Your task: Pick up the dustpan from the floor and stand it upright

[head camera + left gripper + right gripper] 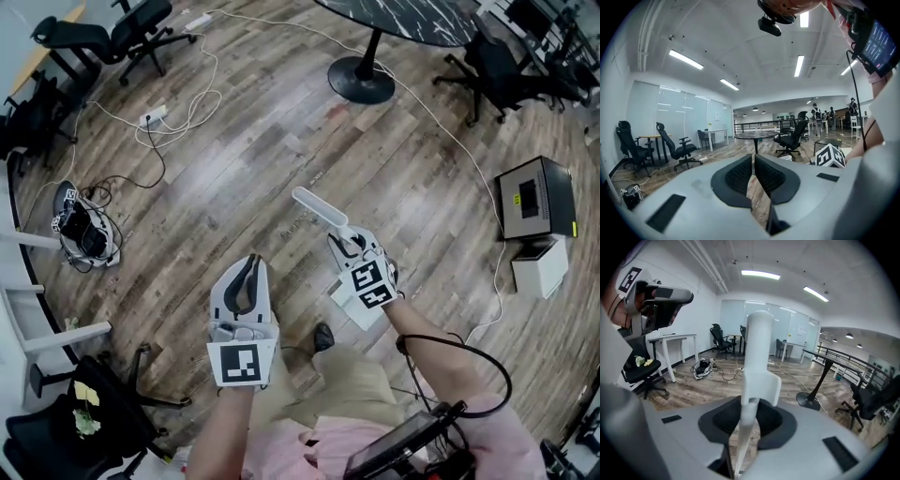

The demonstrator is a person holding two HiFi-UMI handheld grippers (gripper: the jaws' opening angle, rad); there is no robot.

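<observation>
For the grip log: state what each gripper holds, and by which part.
The right gripper is shut on the white dustpan, clamping the thin neck just below its handle. The left gripper holds nothing; its jaws are together.

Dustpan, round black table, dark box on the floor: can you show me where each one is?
dustpan (317, 206): head view, on its white handle.
round black table (414, 19): head view, on its streaked top.
dark box (532, 197): head view, on its upper face.
</observation>
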